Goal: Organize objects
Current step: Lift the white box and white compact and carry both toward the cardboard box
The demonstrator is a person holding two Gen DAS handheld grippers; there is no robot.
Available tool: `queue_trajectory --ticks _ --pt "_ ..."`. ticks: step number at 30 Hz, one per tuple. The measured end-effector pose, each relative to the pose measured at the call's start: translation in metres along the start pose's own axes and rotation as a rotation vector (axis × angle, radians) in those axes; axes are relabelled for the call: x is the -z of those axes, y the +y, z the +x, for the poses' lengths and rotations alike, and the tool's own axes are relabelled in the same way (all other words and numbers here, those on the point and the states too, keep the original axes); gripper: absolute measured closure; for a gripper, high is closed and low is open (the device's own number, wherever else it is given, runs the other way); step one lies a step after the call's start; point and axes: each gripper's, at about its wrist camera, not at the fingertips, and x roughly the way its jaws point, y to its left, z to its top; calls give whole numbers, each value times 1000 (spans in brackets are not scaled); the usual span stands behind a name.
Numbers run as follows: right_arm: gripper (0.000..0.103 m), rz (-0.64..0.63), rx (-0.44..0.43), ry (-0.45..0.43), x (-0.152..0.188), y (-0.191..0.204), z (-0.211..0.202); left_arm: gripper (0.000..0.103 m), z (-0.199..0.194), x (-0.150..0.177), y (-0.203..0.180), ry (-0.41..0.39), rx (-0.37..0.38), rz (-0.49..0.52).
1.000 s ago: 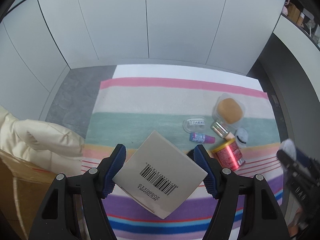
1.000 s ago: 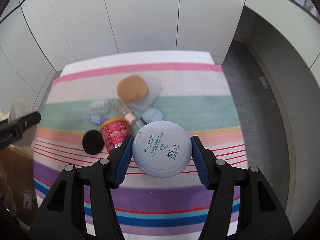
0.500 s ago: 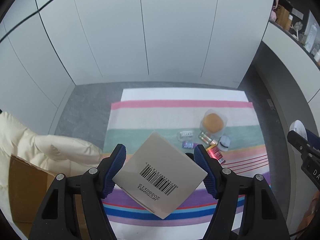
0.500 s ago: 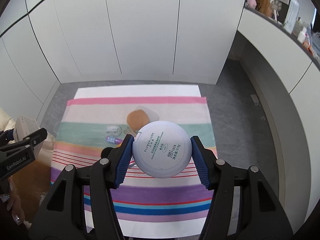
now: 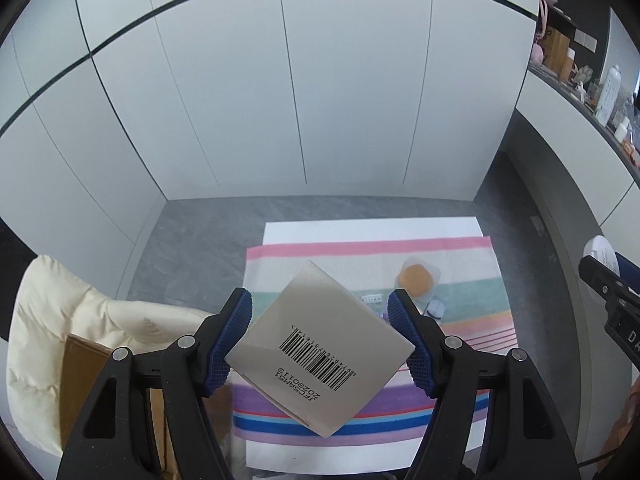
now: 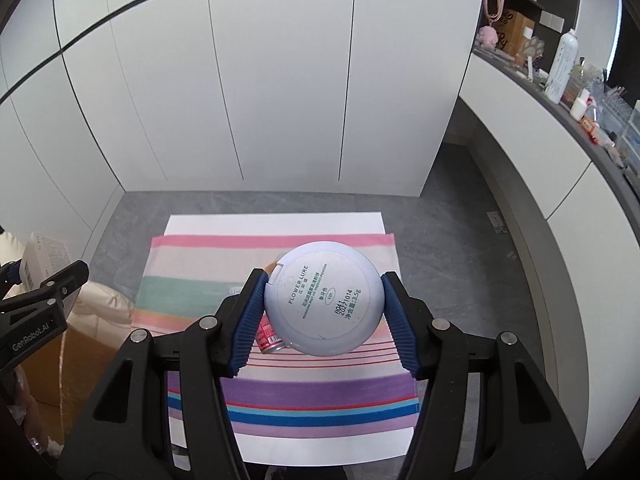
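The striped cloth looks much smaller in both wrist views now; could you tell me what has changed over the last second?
Both tools have risen well above the striped cloth, carrying their loads: the left tool lifts the barcoded box, the right tool the round powder compact. Neither grip changed, and the sponge and other small items remain on the cloth.

Striped cloth (image 6: 280, 400) covers white table (image 6: 276, 222), bearing cosmetics.

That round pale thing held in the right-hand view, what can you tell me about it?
The round compact is a flat, pale lavender-blue disc, plastic by its look, with "FLOWER LURE" and small print on the face turned to the camera. A small hinge or clasp tab sits at its upper left edge. The right gripper clamps its rim between blue ribbed fingers, above the striped cloth.
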Motion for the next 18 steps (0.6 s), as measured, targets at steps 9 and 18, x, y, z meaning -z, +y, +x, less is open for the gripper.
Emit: queue_trajectory --ticks 9,18 --pt "43 12 -8 -46 -6 -2 -33 31 -34 0 -2 -24 25 26" --pt "43 5 -32 -62 1 -1 -54 31 -57 10 -12 -18 71 46"
